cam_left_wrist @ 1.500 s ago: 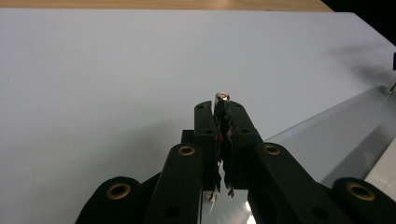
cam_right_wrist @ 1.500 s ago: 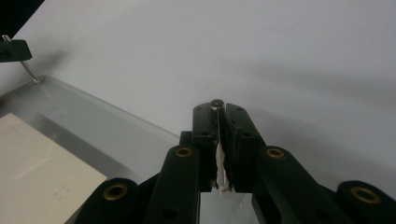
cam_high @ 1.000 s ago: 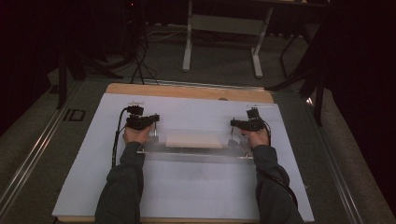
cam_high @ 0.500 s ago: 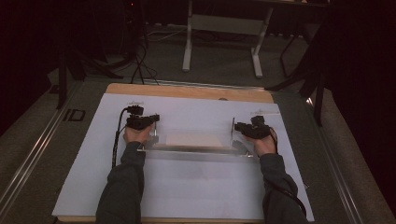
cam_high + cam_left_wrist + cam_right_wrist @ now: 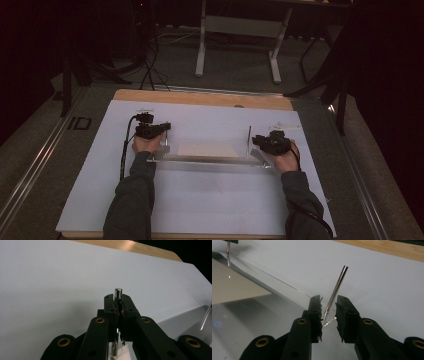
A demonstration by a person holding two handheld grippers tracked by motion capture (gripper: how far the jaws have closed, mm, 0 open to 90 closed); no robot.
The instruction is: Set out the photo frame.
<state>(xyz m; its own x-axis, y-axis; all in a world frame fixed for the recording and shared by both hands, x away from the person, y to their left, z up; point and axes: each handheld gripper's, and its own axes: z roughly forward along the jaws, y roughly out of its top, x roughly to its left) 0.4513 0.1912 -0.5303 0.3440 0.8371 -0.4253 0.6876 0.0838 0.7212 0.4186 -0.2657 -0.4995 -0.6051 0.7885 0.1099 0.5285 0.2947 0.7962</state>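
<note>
A clear flat panel (image 5: 210, 161) lies on the white sheet with a beige card (image 5: 207, 149) under it, and a thin metal rod stands at each end. My left gripper (image 5: 118, 298) is shut on the left rod (image 5: 118, 292), whose tip pokes out above the jaws. My right gripper (image 5: 328, 302) stands open. Its jaws have just been opening, and the right rod (image 5: 338, 282) leans between them, touching neither pad. From above, the left gripper (image 5: 162, 131) and the right gripper (image 5: 256, 142) sit at opposite ends of the panel.
A white sheet (image 5: 200, 200) covers most of the wooden tabletop (image 5: 200, 97). Beyond the table's far edge are a stand's legs (image 5: 237, 45) and cables on the dark floor. A metal rail (image 5: 35, 170) runs along the left.
My right gripper has opened off the right rod and drawn back toward the right and the near side. The left hand has stayed put, still clamped on its rod.
</note>
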